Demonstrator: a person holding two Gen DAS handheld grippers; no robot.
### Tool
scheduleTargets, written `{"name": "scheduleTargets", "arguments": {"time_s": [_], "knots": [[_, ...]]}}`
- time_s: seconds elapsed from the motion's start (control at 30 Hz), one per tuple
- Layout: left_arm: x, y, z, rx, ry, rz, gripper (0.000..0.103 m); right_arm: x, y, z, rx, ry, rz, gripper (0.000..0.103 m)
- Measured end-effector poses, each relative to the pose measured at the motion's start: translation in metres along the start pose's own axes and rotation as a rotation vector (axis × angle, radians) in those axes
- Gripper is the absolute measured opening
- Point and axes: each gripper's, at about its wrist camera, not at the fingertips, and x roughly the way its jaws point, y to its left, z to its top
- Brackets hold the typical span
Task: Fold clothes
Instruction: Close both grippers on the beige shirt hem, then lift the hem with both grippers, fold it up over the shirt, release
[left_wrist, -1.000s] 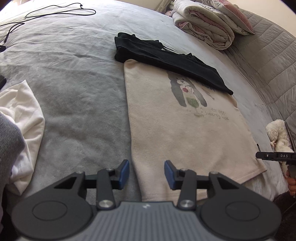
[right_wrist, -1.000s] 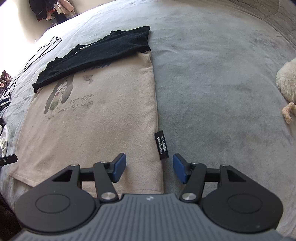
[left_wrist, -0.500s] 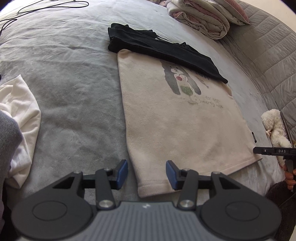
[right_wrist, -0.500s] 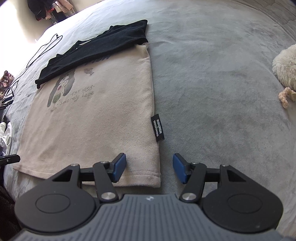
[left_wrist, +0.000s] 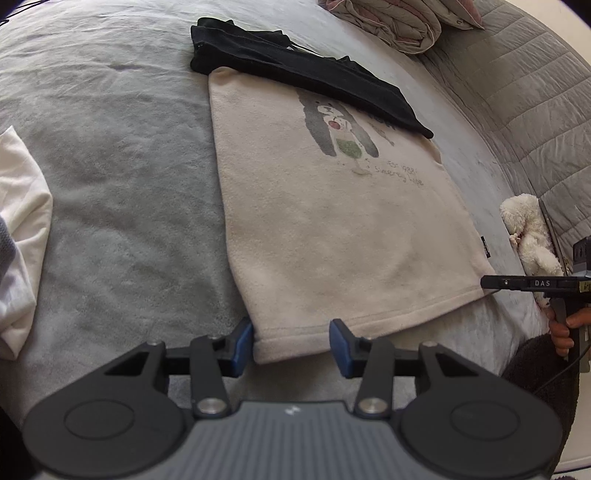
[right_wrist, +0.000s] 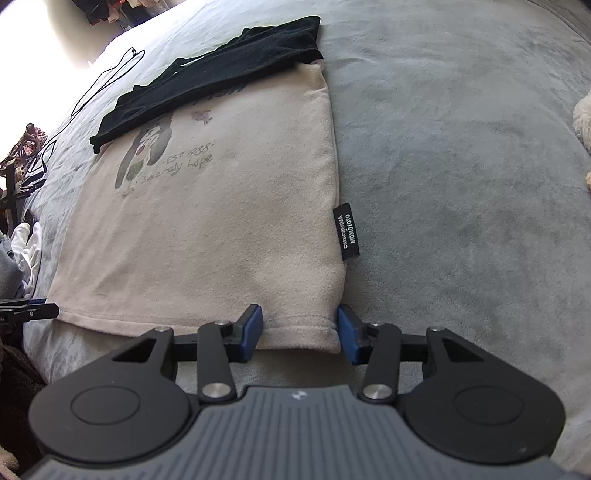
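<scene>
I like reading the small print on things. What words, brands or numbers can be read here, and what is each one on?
"EST. 1988" and "Sincerely hope": printed on the cream shirt, under the dog picture.
"CHENCHENMA" and "MOMOYOTO": on the black tag at the shirt's side seam.
"DAS": on the right gripper, seen from the left camera.
A small sticker at that gripper's edge is too cut off to read.

Cream T-shirt (left_wrist: 332, 229), dog print, flat at centre frame on a grey bed (left_wrist: 122, 177). Black garment (left_wrist: 295, 70) overlaps its far edge. Left gripper (left_wrist: 291, 341), jaws apart, straddles the near hem corner. White cloth (left_wrist: 22, 221) at left edge; plush toy (left_wrist: 528, 232) and right gripper (left_wrist: 491, 282) at right.
</scene>
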Motion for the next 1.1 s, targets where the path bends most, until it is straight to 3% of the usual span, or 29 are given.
{"name": "scheduleTargets", "arguments": {"time_s": [0.1,0.17,0.3,0.53,0.67,0.93,1.1], "knots": [[0.000,-0.002,0.000,0.012,0.009,-0.005,0.043,0.000,-0.002,0.000,0.025,0.013,0.035,0.031],[0.000,-0.001,-0.001,0.014,0.013,-0.011,0.041,0.001,-0.002,-0.001,0.038,0.021,0.057,0.028],[0.001,-0.001,-0.001,0.017,0.022,-0.012,0.030,0.000,-0.002,-0.001,0.044,0.022,0.067,0.020],[-0.002,0.003,-0.001,-0.003,0.023,-0.068,0.011,-0.005,-0.003,0.001,0.090,0.008,0.114,0.017],[-0.006,0.008,0.001,-0.044,-0.005,-0.130,0.010,-0.012,-0.009,0.007,0.140,-0.025,0.160,0.017],[-0.019,0.026,0.024,-0.201,-0.139,-0.289,0.009,-0.026,-0.020,0.034,0.257,-0.126,0.264,0.017],[-0.011,0.038,0.054,-0.273,-0.191,-0.267,0.009,-0.019,-0.026,0.059,0.314,-0.175,0.243,0.017]]}}
